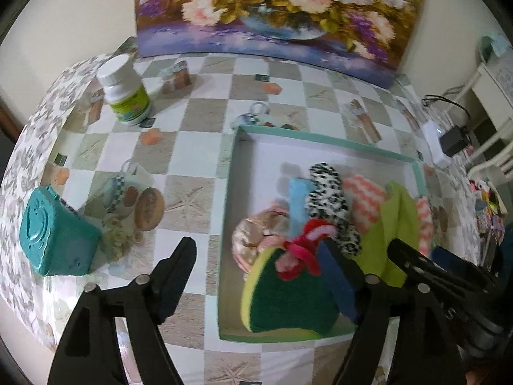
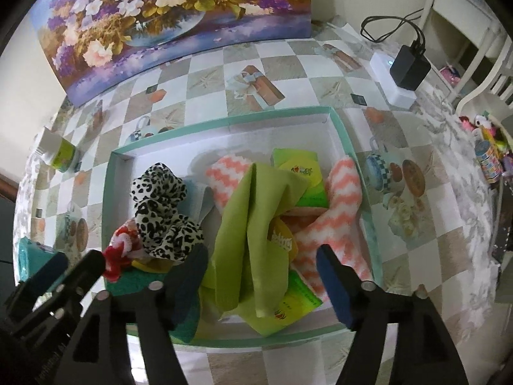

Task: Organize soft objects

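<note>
Both grippers hang over the teal tray point(image 2: 340, 134), jaws wide and empty: the right gripper point(image 2: 263, 272) straddles the green cloth point(image 2: 243, 205), whose fold runs near-to-far; the left gripper point(image 1: 272, 256) hovers over the sponge point(image 1: 282, 301).

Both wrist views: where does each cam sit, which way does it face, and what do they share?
Left wrist: on the left tongs, looking steeply down at the teal-rimmed box's left part and the table with the white bottle; own open fingers and the right tongs' tip show.
Right wrist: on the right tongs, looking steeply down over the box's middle and the green cloth; own open fingers show, the left tongs at lower left.
Shared: box, leopard-print scrunchie, green cloth, flower painting.
</note>
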`<state>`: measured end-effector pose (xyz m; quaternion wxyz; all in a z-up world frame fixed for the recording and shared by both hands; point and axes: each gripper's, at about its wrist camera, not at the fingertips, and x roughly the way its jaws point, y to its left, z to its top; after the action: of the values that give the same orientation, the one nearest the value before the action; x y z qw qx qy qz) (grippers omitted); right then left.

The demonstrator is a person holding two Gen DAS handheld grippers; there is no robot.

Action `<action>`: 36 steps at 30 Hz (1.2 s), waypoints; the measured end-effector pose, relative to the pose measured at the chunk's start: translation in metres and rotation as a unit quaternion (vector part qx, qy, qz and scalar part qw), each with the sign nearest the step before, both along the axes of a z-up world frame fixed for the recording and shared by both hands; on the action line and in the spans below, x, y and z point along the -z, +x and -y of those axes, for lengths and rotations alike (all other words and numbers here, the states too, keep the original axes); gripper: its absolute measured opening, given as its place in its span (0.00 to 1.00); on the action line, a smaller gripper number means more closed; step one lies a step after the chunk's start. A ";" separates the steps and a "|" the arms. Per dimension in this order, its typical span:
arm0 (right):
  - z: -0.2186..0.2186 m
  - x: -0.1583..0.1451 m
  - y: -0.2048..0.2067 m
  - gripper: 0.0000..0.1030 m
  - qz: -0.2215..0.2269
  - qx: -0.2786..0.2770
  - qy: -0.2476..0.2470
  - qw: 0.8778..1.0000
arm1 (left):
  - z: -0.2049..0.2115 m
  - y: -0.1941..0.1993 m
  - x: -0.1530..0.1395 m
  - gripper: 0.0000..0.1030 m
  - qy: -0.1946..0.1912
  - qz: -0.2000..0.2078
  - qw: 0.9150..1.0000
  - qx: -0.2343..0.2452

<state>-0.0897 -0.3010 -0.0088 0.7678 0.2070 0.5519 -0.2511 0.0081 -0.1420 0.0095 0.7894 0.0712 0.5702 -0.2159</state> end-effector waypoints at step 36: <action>-0.028 -0.008 -0.011 1.00 -0.006 -0.012 -0.050 0.999 | -0.063 0.003 -0.008 0.95 0.015 0.028 0.997 -0.073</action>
<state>-0.1009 -0.2727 -0.0004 0.7766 0.1603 0.5459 -0.2704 0.0112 -0.0787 0.0170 0.8179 0.0473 0.5543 -0.1468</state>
